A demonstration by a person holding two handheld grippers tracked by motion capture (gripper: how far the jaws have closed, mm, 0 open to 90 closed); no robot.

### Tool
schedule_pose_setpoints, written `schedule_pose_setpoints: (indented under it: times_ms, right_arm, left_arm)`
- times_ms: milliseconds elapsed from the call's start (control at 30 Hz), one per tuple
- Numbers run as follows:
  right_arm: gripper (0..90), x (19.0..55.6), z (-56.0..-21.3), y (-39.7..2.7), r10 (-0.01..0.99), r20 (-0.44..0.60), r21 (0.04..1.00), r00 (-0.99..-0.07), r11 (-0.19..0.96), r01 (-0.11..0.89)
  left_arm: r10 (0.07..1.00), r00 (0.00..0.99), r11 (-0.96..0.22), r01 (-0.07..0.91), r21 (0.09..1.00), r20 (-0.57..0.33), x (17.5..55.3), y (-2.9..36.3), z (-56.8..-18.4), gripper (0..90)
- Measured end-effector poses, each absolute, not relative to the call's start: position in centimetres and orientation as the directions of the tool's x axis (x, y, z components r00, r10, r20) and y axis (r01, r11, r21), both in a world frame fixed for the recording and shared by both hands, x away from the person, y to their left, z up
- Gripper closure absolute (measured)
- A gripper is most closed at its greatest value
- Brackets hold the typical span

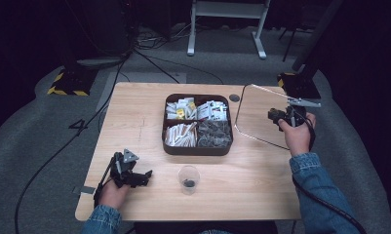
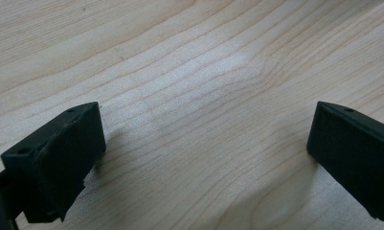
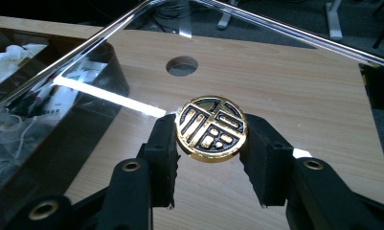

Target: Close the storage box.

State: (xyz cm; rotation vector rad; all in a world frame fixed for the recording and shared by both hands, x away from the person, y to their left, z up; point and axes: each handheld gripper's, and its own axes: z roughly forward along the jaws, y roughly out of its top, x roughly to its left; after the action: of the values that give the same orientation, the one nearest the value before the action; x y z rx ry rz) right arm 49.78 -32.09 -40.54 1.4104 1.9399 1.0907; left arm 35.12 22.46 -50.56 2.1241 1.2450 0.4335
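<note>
Glass lid (image 1: 261, 114): clear, square with rounded corners, held tilted off the table's (image 1: 134, 122) right side, at 3 o'clock from the dark four-compartment box (image 1: 198, 124). The right gripper (image 3: 211, 143) has it by the round gold-and-black knob (image 3: 211, 129): jaws closed on the knob's rim from both sides, pads (image 3: 162, 143) flat against it. In the high view that gripper (image 1: 281, 117) sits at the lid's right, far edge up, near edge low toward the tabletop.

Left gripper (image 1: 134, 175) rests at 7 o'clock from the box, jaws wide apart, holding nothing; its own view shows bare wood between the jaws (image 2: 204, 143).

Looks like the lid is either going onto the box or being parked; can't tell which from this frame.

Handling notes:
- Knob is small and round, glass hangs off it like a lever. Keep squeeze firm, the lid may pivot in the jaws.
- Level it before moving sideways; the low edge could catch the box's rim.
- If closing: centre over the box, line up the corners, lower straight, no sliding. Sachets in the far compartments (image 1: 195, 109) sit high and may stop it seating.
- If parking: lay it flat at 3 o'clock, well clear of the table edge.
- The clear cup (image 1: 188, 178) at 6 o'clock from the box is out of the path; leave it.
- Left gripper could steady the box wall if it shifts.
</note>
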Motion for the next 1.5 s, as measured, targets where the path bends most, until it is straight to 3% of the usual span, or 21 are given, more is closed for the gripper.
schedule_pose_setpoints:
  times_ms: [633,1500]
  right_arm:
    - [58.2,48.3,-38.2,-24.1,0.879,0.045,0.833,-0.475,0.23,0.504]
    - [58.2,49.5,-37.6,-14.7,0.808,0.029,0.818,-0.589,0.319,0.478]
  left_arm:
    - [0.859,0.511,-0.366,0.65,0.666,-0.027,35.5,22.7,-50.6,0.0]
    - [0.867,0.498,-0.357,0.658,0.663,-0.027,35.4,22.7,-50.5,0.0]
